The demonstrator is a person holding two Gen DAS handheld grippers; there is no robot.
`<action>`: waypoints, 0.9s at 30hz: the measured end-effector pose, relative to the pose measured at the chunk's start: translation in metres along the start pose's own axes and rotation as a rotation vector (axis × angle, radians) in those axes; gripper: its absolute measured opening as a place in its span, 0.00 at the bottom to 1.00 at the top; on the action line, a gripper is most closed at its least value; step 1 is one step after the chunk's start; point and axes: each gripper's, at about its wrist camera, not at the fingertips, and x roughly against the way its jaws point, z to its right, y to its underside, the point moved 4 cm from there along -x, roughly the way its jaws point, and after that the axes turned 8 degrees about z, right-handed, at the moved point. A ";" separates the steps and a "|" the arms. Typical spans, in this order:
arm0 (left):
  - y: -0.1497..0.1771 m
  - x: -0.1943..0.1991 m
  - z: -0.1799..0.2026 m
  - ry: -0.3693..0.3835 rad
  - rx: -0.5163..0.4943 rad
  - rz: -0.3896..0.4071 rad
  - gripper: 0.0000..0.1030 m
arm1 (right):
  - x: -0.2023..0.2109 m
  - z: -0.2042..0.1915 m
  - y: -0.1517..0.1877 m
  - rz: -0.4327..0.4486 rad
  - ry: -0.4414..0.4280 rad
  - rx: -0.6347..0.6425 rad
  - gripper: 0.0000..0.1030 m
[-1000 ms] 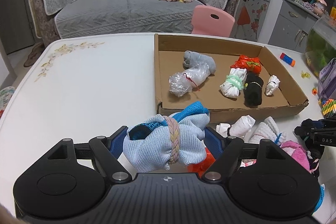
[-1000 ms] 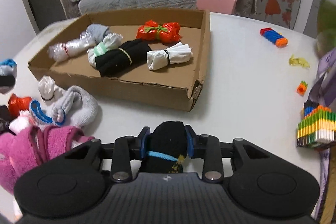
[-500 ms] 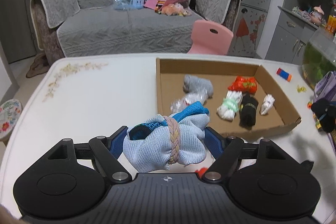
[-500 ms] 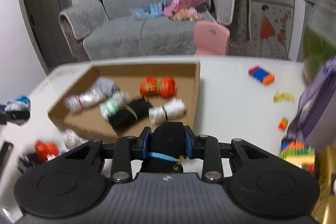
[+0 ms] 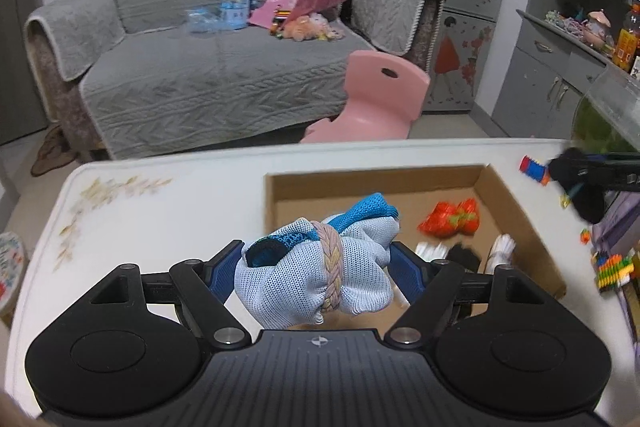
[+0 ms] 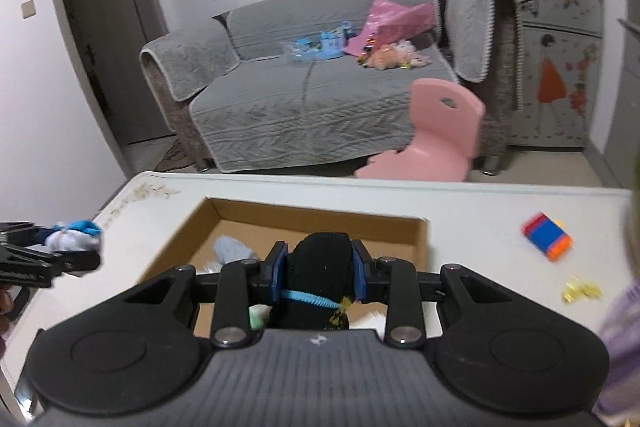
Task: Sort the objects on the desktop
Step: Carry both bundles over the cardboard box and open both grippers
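Note:
My left gripper [image 5: 316, 269] is shut on a light blue mesh bundle [image 5: 320, 275] tied with a braided band, held above the near edge of the cardboard box [image 5: 516, 211]. My right gripper [image 6: 319, 273] is shut on a black sock roll [image 6: 320, 287] with a blue band, held above the same box [image 6: 320, 217]. The box holds a red bundle [image 5: 450, 219], white rolls [image 5: 500, 251], a black roll [image 5: 464, 253] and a grey bundle [image 6: 232, 249]. The right gripper shows at the right of the left wrist view [image 5: 580, 183]; the left gripper shows at the left of the right wrist view [image 6: 68, 243].
The white table [image 5: 160, 203] carries a red-blue block toy [image 6: 546, 237], a yellow scrap [image 6: 580, 291] and a multicoloured block stack [image 5: 612, 267] right of the box. A pink chair [image 5: 372, 107] and a grey sofa [image 5: 216, 75] stand beyond the table.
Both grippers have risen and moved forward over the box with their bundles still held. The loose pile near the table's front edge has dropped out of view.

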 end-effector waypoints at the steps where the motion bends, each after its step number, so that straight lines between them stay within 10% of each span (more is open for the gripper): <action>1: -0.006 -0.009 0.005 0.007 -0.002 0.000 0.78 | -0.008 -0.004 -0.003 -0.006 -0.012 0.002 0.29; 27: -0.001 -0.162 0.012 -0.022 0.014 -0.157 0.78 | -0.152 -0.022 0.024 -0.195 0.013 -0.036 0.29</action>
